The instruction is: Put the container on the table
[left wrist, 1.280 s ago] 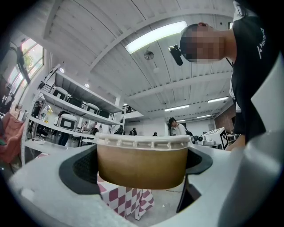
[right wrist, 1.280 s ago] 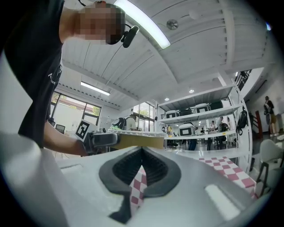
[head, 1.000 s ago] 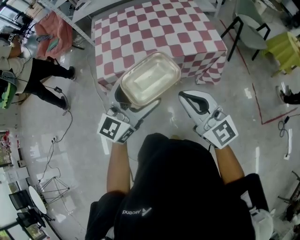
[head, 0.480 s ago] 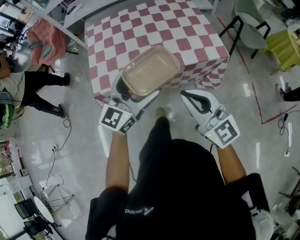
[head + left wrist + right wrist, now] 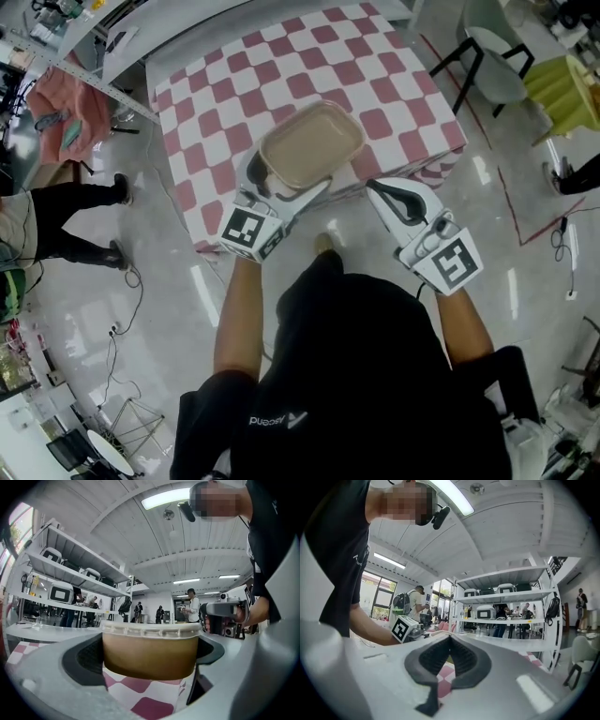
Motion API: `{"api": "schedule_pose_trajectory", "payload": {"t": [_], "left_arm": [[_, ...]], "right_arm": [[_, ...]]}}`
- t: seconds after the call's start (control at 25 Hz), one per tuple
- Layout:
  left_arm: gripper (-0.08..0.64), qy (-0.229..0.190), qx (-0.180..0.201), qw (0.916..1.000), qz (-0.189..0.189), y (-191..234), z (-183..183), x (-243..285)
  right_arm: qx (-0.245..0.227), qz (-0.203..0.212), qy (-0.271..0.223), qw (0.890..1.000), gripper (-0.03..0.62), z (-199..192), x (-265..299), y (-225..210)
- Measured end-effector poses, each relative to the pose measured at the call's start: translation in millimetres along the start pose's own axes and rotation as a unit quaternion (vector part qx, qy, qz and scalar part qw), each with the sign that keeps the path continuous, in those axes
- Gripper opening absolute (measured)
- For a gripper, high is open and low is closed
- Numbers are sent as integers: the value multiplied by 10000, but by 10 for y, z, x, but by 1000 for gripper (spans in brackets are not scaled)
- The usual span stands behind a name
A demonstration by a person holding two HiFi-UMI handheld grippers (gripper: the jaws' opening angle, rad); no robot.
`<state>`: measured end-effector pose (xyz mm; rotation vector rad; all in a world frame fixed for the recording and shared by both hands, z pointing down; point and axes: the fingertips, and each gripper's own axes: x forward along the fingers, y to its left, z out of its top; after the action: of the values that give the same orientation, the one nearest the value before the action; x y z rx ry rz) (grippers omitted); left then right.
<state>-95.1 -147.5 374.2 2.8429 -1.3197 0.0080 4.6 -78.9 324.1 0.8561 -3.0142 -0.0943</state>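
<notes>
Container (image 5: 311, 145), tan with pale lidded rim, clamped at near end between jaws of left gripper (image 5: 286, 187); held level over near part of pink-and-white checked table (image 5: 234, 84); contact with cloth not determinable; right gripper (image 5: 394, 195) jaws pressed together on nothing, just right of container and apart from it, over table's near edge.

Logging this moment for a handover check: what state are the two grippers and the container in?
Left gripper: jaws shut on the container.
Right gripper: jaws shut, nothing between them.
Container: lid on, held above the table, not yet set down.
</notes>
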Motion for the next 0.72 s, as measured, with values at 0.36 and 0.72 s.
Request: {"api": "schedule_pose_trajectory", "payload": {"t": [0.36, 0.72], "left_arm": [[551, 592, 37, 9980, -221, 555, -417, 537], [549, 1420, 251, 9888, -379, 661, -984, 970]], "right_arm": [[75, -299, 115, 9995, 3, -150, 498, -511], [143, -187, 114, 9997, 3, -168, 562, -931]]}}
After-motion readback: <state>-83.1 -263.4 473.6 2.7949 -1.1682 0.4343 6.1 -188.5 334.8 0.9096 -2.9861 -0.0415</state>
